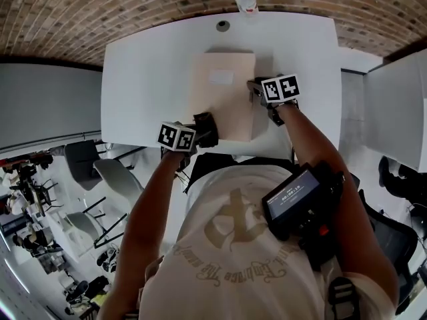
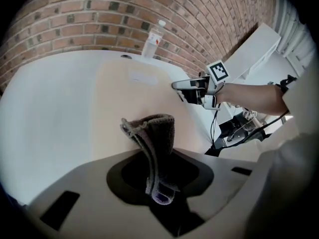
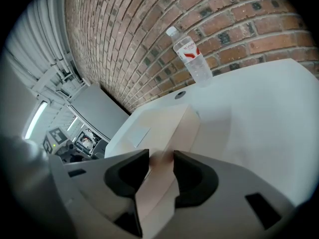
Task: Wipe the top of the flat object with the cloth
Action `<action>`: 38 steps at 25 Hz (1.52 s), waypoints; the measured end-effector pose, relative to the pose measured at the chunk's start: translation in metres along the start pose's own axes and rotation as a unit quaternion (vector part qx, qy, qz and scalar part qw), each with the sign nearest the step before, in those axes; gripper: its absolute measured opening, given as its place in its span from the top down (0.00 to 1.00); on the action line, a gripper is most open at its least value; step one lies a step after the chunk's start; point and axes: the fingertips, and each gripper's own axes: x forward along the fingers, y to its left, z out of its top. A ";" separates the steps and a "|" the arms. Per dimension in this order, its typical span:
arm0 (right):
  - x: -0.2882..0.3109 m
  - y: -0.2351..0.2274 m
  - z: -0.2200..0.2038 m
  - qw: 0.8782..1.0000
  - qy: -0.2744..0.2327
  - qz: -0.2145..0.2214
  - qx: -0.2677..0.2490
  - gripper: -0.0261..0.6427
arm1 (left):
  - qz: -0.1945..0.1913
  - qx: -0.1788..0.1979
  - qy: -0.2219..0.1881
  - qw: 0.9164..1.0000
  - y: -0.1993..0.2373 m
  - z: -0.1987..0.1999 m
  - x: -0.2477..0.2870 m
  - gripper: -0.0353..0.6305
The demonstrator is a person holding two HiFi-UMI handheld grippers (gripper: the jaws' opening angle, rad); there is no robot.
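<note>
Our left gripper (image 2: 159, 185) clamps the cloth (image 2: 152, 133), the right gripper (image 3: 160, 168) pinches the flat object (image 1: 223, 99) at its right edge, mid desk (image 1: 143, 79) — if that pinch slips, our wiping could shove it askew.

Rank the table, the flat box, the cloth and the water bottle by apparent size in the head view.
1. table
2. flat box
3. cloth and water bottle: they look about alike, and the cloth is partly hidden, so they stay unranked.
</note>
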 end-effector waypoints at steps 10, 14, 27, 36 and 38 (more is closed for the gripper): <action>0.001 0.002 -0.002 1.000 0.001 -0.007 -0.001 0.72 | 0.055 -0.091 -0.064 0.992 0.071 -0.020 -0.048 0.79; -0.001 0.000 -0.002 1.000 0.001 -0.015 0.002 0.72 | 0.054 -0.115 -0.097 0.987 0.090 -0.018 -0.063 0.79; 0.000 -0.001 -0.004 0.999 0.008 -0.053 0.009 0.72 | 0.036 -0.116 -0.236 0.964 0.142 0.069 -0.081 0.79; -0.001 0.001 -0.005 0.997 -0.008 -0.055 0.048 0.72 | 0.042 -0.070 -0.240 0.967 0.183 0.136 -0.064 0.79; -0.002 0.002 -0.005 0.997 -0.010 -0.059 0.052 0.72 | 0.044 -0.060 -0.232 0.970 0.192 0.153 -0.058 0.79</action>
